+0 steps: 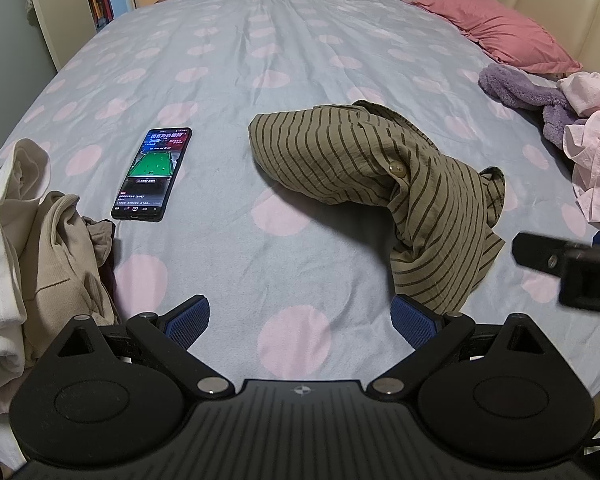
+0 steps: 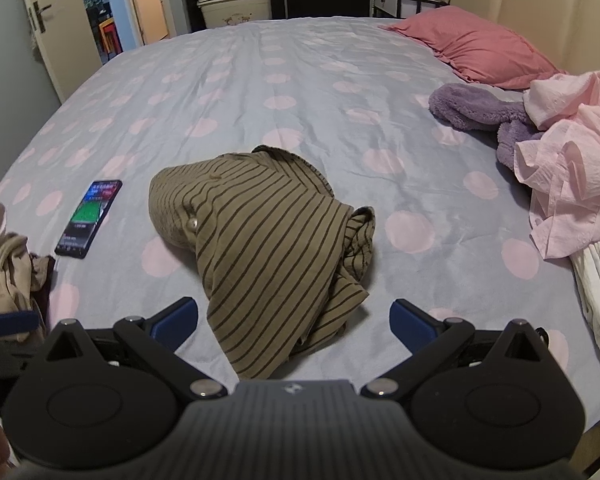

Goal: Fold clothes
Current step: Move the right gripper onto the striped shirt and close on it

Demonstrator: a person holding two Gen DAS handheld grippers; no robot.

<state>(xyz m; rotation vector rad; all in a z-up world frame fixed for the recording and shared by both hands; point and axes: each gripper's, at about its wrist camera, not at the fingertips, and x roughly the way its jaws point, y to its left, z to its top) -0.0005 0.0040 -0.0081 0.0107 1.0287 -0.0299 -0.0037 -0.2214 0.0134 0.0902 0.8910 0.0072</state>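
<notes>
The crumpled striped shirt (image 2: pixel 268 248) lies mid-bed (image 2: pixel 300 80), nearest the right gripper (image 2: pixel 294 320); both it and the left gripper (image 1: pixel 300 320) hover with jaws wide and empty, probably poised to spread it flat.

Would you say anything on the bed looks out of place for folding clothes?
Yes: a phone lies on the sheet left of the crumpled striped shirt, its screen lit with a snooker table. It is the only thing there that is not fabric, and it sits where the shirt might be spread.
</notes>
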